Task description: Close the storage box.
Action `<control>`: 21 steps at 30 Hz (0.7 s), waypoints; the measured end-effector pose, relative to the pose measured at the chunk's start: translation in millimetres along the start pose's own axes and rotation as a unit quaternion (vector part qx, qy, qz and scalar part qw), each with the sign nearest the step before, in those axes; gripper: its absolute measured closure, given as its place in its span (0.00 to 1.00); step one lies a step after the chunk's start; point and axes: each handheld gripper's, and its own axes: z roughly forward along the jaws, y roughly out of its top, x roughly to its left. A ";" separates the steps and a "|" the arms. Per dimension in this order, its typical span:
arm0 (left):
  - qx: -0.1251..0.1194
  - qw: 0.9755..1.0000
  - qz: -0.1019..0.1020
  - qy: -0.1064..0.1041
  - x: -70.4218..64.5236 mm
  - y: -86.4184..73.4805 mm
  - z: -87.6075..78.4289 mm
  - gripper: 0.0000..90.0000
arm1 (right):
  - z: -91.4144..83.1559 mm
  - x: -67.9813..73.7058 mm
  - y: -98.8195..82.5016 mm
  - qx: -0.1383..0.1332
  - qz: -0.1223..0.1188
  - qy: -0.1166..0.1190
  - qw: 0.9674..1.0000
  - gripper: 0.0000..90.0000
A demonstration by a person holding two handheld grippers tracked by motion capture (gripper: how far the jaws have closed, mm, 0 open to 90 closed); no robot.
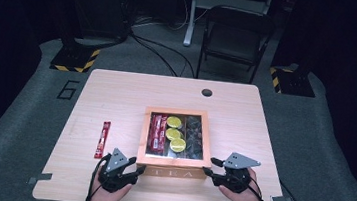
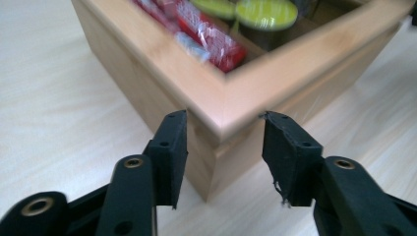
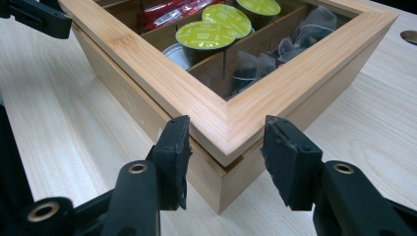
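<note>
A light wooden tea box [image 1: 173, 171] is sitting near the front of the tabletop [image 1: 117, 89], its framed glass lid showing three compartments: red sachets, three green-topped capsules [image 1: 175, 133] and dark tea bags. One more red sachet [image 1: 102, 139] is lying on the tabletop, well apart to the box's left. The left tongs [image 1: 140, 169] are straddling the box's near left corner, the right tongs [image 1: 206, 171] its near right corner, where the lid is sitting slightly raised; I cannot tell whether either pair is pressing on the wood.
</note>
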 end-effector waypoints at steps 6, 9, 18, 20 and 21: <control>-0.009 1.000 -0.009 0.007 4.7 5.7 -5.7 0.55 | 1.1 2.1 0.7 0.005 -0.002 0.000 1.000 0.59; 0.001 1.000 -0.011 0.009 6.7 2.3 -2.4 0.53 | 1.4 2.1 0.5 0.003 0.000 0.000 1.000 0.59; 0.011 1.000 -0.019 0.005 12.1 9.1 -2.3 0.49 | 0.8 -0.1 2.6 -0.003 0.004 -0.004 1.000 0.57; 0.006 1.000 -0.021 0.007 13.3 11.6 -2.8 0.49 | -0.8 -1.3 3.3 -0.006 0.009 -0.007 1.000 0.57; 0.004 1.000 -0.021 0.008 13.9 12.5 -3.1 0.49 | -1.8 -2.2 3.9 -0.005 0.009 -0.008 1.000 0.57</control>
